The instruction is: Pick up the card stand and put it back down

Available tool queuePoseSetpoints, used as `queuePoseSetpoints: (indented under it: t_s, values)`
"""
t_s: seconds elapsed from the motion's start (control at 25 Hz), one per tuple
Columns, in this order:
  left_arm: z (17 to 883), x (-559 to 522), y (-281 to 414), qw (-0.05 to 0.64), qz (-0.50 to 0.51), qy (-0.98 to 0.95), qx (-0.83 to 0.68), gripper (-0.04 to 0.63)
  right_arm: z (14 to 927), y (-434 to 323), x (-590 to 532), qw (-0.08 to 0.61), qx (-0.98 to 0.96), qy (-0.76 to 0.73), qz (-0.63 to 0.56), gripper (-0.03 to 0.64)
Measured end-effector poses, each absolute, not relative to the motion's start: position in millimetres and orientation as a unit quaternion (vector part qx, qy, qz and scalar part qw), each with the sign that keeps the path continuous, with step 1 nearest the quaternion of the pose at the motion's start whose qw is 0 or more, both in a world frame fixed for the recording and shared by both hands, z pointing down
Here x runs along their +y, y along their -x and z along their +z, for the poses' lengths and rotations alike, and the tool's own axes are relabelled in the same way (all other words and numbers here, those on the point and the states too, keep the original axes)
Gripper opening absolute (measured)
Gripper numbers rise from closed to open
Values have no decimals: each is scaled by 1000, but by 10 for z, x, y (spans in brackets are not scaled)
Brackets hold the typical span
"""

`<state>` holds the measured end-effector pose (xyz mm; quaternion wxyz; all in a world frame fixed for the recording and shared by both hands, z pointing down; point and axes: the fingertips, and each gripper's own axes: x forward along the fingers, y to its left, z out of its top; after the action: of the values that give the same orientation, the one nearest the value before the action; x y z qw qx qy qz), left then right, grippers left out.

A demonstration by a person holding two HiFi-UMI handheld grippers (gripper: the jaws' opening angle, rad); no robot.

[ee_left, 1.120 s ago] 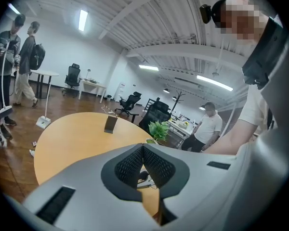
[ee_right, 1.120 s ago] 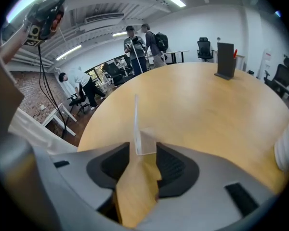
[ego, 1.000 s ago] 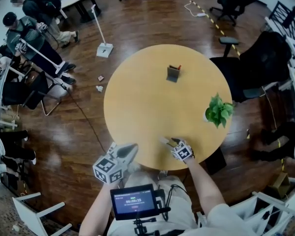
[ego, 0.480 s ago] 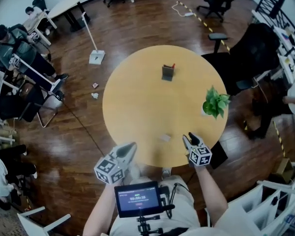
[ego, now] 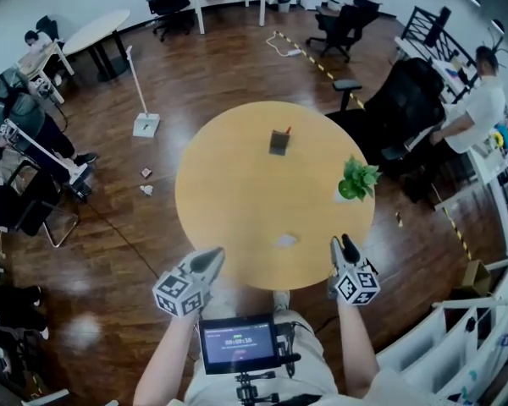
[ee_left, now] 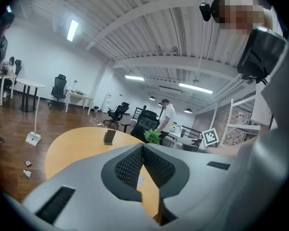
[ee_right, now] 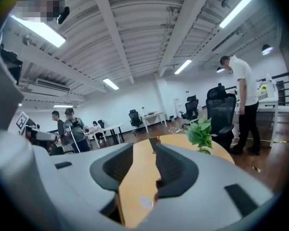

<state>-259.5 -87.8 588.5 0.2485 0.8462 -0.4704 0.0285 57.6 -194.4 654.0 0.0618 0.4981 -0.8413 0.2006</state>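
In the head view, the card stand (ego: 278, 142) is seen upright on the far half of the round table (ego: 229, 193), well apart from both grippers, with a potted plant (ego: 354, 180) near the right rim and a small white slip (ego: 285, 240) lying close to the near edge. The left gripper (ego: 213, 257) and the right gripper (ego: 342, 244) are held at the near rim, on either side of the slip, and neither is in touch with anything. In the left gripper view, the jaws are pressed together at their tips with nothing caught between them, and the stand is seen small beyond them on the table. In the right gripper view, the jaws are spread but closing; only bare table and the slip are seen through the gap, and the stand is partly hidden behind the right jaw. The pick-up is judged not to be under way: the stand is not held, and a reach has to be made first. For that, a gripper would have to be carried across the table with its jaws spread wide enough to pass around the stand before they are closed on it.
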Motion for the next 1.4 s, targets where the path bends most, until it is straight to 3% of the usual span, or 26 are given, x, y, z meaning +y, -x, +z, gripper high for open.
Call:
queuePoseSetpoints:
  t_s: [0.6, 1.08, 1.4]
  values:
    - [5754, -49, 3337, 238, -19, -865, -441, 0, 5597, 342, -841, 99, -850, -507, 98, 100]
    - [5576, 368, 3375, 218, -18, -868, -447, 0, 5219, 486, -422, 82, -876, -473, 43, 94]
    - [5549, 575, 2996, 219, 0, -864, -454, 0, 5081, 220, 48, 102, -891, -443, 0, 92]
